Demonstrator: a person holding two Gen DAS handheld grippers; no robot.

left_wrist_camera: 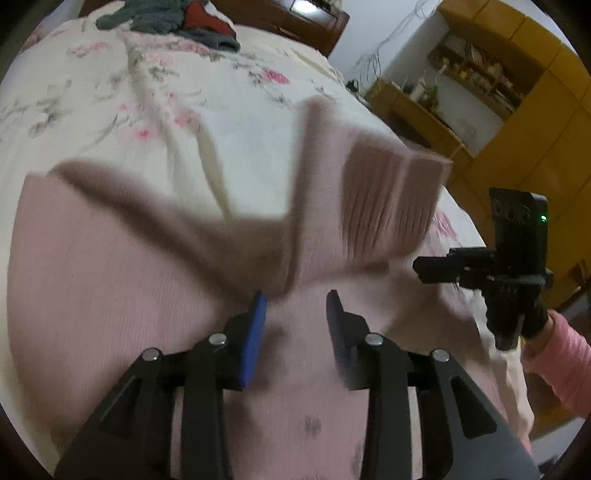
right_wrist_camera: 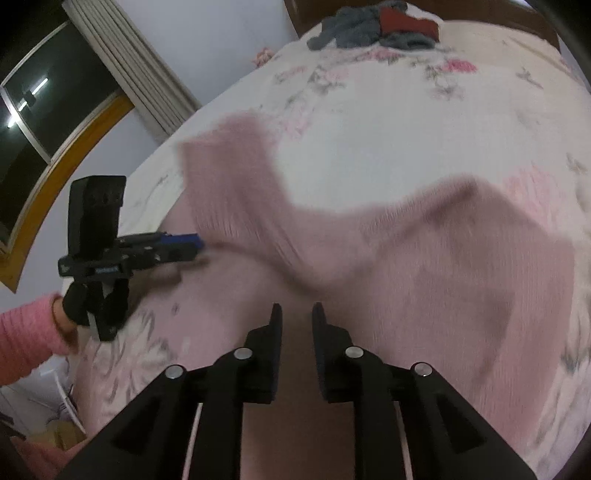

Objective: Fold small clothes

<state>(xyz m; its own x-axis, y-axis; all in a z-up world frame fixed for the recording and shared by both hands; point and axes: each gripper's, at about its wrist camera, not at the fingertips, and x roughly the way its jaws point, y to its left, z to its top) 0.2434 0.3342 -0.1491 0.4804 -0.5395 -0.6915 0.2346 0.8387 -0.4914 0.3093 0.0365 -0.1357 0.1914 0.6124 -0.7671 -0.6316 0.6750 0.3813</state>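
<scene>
A pink knitted garment lies spread on a bed covered by a floral bedspread, close under both handheld grippers. In the left wrist view, the left gripper hangs just above the knit with its blue-padded fingers standing apart, nothing between them. Directly ahead of it a sleeve with a ribbed cuff is lifted and blurred, seemingly falling inward across the body. In the right wrist view, the right gripper also sits low over the garment, its jaws narrower but with a clear gap and no cloth pinched. The garment's long axis runs crosswise to both tools, from one gripper to the other, with one sleeve reaching away towards the far left of that view. The left gripper appears there at the cloth's left edge, so each hand is nearest its own side. A pile of grey and red clothes lies well apart at the bed's far end. The next fold probably starts from whichever side edge each tool already overhangs.
</scene>
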